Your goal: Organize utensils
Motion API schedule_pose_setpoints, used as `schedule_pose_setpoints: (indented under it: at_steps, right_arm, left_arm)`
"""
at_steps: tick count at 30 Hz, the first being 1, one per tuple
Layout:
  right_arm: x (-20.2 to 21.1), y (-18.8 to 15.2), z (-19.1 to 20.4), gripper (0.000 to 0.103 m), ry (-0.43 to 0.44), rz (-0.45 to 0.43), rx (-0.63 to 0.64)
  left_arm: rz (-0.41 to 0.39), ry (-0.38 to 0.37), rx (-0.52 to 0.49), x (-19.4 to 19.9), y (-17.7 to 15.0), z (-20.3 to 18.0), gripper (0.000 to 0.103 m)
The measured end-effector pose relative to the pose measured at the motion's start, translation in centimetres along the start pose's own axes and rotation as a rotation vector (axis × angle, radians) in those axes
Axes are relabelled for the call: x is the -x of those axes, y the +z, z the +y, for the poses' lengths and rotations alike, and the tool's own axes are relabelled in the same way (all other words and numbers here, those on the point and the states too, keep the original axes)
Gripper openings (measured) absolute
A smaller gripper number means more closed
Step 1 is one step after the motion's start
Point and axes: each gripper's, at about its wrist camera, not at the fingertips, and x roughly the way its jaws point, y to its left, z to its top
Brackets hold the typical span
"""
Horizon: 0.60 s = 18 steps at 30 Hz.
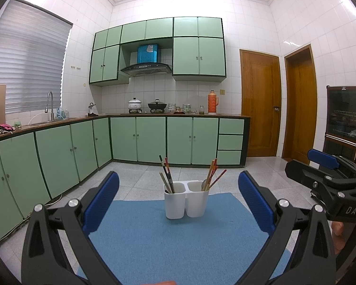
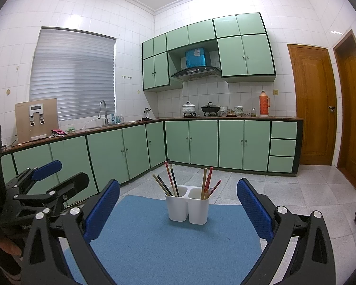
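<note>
both grippers, left gripper [image 1: 178, 201] and right gripper [image 2: 178, 204], gape empty short of the utensil holder [image 1: 186, 200].

Left gripper [image 1: 178, 201] and right gripper [image 2: 178, 204]: black angular frames, textured blue finger pads, silver pivot screws; white "DAS" lettering.

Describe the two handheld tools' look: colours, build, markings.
Both match: black plastic linkage frames with silver round bolts, and two fingers faced with blue textured pads. The left tool shows them clearly, as does the right tool. White lettering "DAS" marks the right one's body. No cables or sleeves visible.
</note>
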Motion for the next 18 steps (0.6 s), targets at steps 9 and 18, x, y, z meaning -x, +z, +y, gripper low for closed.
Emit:
schedule_pose_setpoints:
  at_steps: [9, 18]
  right_arm:
    - [0.05, 0.08, 0.06, 0.097, -0.001, 0.0, -0.001]
    - [0.03, 0.11, 0.07, 0.097, -0.002, 0.003, -0.001]
  left_arm:
    - [0.0, 0.0, 0.0, -0.07, 0.03, -0.05, 0.097]
    - [0.002, -0.002, 0.003, -0.01, 0.1, 0.18, 0.097]
